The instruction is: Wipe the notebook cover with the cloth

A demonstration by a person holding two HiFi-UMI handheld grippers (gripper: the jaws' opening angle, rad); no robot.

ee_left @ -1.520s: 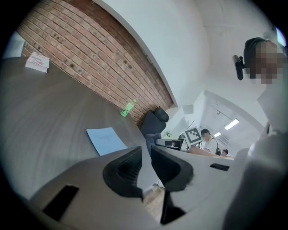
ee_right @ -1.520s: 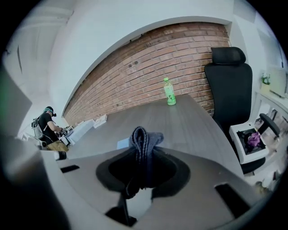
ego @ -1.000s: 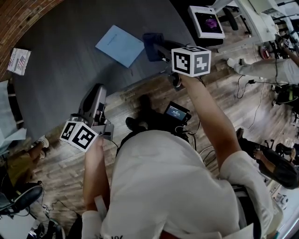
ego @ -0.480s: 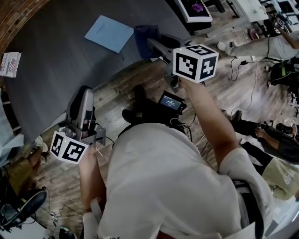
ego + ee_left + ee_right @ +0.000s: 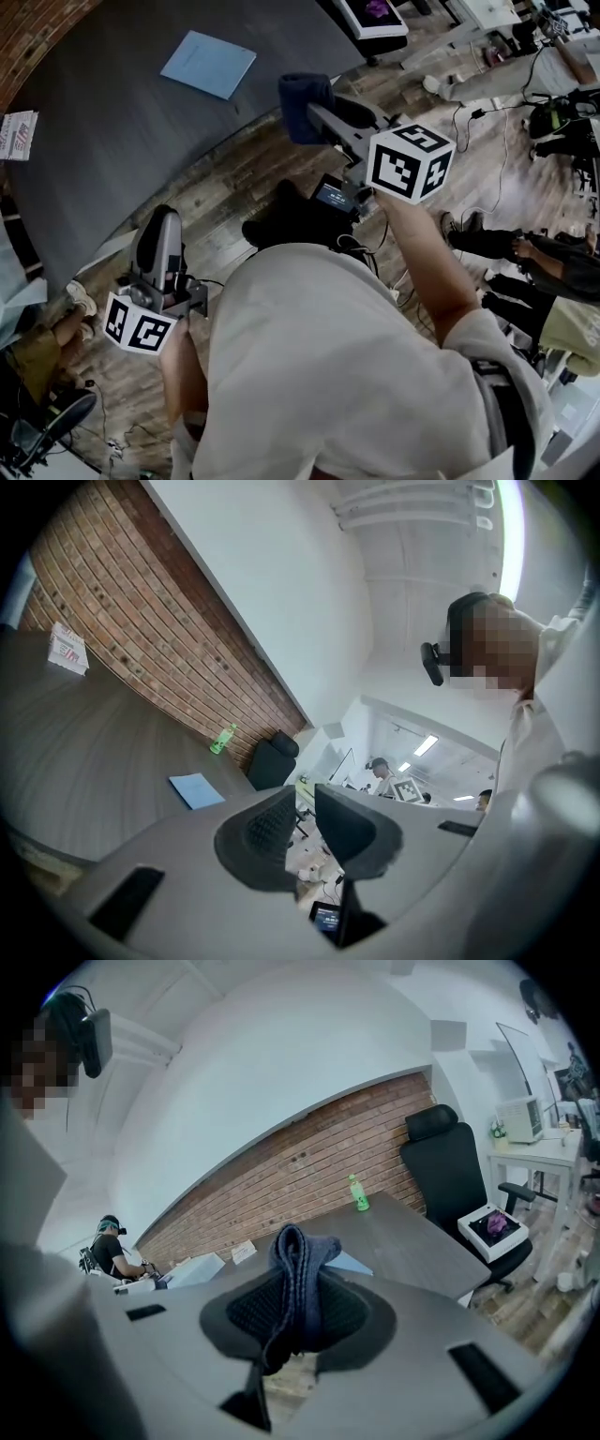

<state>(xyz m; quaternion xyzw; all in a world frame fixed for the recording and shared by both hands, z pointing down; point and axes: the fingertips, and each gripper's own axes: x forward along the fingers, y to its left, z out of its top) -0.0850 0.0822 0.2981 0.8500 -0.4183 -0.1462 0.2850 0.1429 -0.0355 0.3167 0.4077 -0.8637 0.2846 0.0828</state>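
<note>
The person stands back from the dark table (image 5: 103,141), a gripper in each hand and both held off its surface. The right gripper (image 5: 309,111) is clenched on the cloth (image 5: 298,1265), a dark blue wad folded upright between the pads and poking out above them. In the head view it hangs near the table's edge, well apart from the notebook (image 5: 208,64). That pale blue notebook lies flat and closed on the table, with nothing touching it. The left gripper (image 5: 302,829) sits lower, by the person's hip and over the wooden floor (image 5: 234,187). Its jaws stand a narrow gap apart with nothing between them. A green bottle (image 5: 356,1192) stands at the table's far end by the brick wall (image 5: 309,1171), near a black chair (image 5: 452,1174).
</note>
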